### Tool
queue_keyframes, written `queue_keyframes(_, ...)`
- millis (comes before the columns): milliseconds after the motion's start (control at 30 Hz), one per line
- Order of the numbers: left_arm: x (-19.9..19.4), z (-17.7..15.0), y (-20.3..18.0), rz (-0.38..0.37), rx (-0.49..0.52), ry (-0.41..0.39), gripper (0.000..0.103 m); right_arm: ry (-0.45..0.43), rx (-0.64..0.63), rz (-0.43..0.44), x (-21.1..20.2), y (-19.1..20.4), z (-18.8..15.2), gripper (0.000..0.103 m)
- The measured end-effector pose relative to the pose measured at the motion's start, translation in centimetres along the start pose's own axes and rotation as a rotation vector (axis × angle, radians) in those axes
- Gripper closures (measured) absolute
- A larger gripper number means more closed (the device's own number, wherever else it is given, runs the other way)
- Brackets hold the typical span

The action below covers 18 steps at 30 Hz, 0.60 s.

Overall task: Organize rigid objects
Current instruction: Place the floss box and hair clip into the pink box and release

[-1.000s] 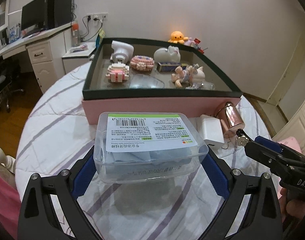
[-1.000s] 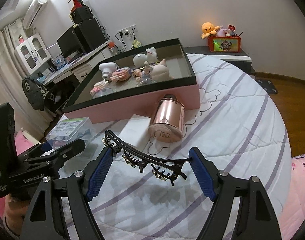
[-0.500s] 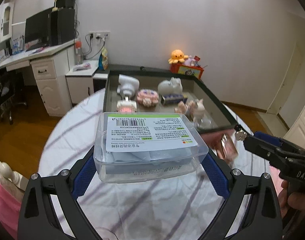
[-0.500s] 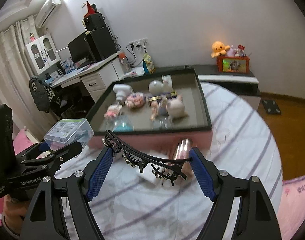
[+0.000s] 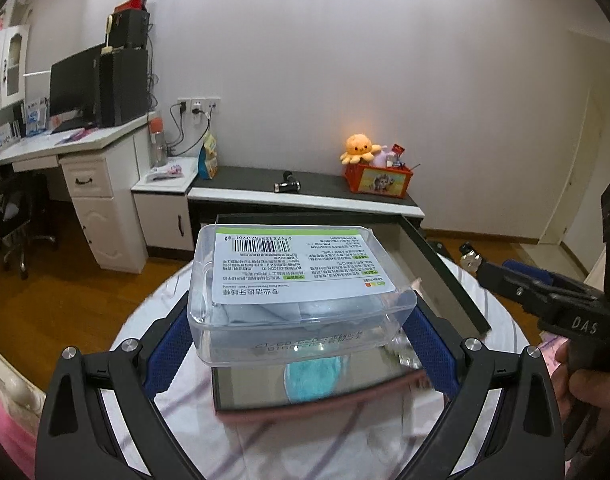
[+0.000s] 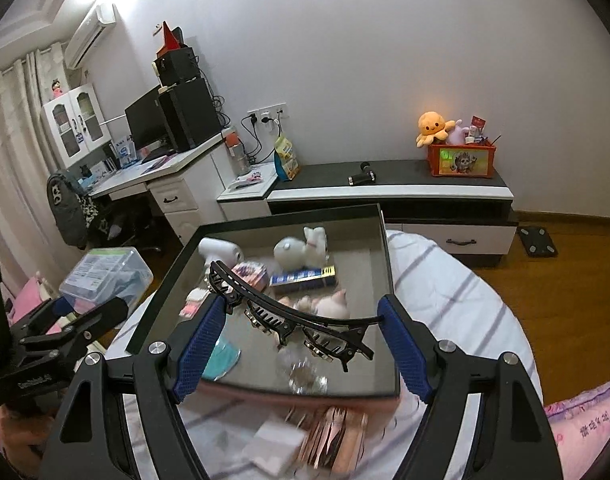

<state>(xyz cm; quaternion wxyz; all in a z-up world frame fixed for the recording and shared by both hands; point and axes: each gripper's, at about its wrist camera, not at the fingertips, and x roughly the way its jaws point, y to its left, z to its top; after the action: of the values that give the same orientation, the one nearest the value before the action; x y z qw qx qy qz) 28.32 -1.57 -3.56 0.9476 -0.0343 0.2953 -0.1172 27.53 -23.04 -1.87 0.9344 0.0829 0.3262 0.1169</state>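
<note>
My left gripper (image 5: 301, 340) is shut on a clear plastic box (image 5: 297, 288) with a white barcode label, held in the air above the near part of the pink storage box (image 5: 445, 272). The clear box also shows in the right wrist view (image 6: 105, 276). My right gripper (image 6: 301, 336) is shut on a black hair clip (image 6: 289, 312) and holds it over the storage box's interior (image 6: 361, 264). Inside lie a white cat figure (image 6: 301, 248), a white dryer-like piece (image 6: 219, 250), a blue and gold bar (image 6: 303, 276), a pink piglet toy (image 6: 329, 300) and a teal pad (image 6: 225, 356).
A rose-gold cup (image 6: 333, 436) and a white card (image 6: 277, 444) lie on the striped bedsheet in front of the storage box. A low black-topped cabinet (image 6: 405, 188) with an orange toy crate (image 6: 461, 158) stands behind. A white desk (image 6: 165, 172) is at the left.
Both grippers have risen and moved forward over the storage box, carrying the clear box and the hair clip. The cup and card have dropped to the bottom of the right view.
</note>
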Motion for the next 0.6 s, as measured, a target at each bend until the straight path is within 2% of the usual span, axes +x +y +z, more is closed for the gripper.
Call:
queue_keyframes(233, 4.4, 1.4, 0.1, 0.0, 0.004, 0.033, 0.005, 0.04, 0.022, 0.004, 3.5, -0.4, 0.8, 0.023)
queue_keyframes(600, 9.4, 0.4, -0.2, 0.019, 0.013, 0.154, 0.004, 0.126, 0.074, 0.021, 7.2, -1.2, 0.3, 0.022)
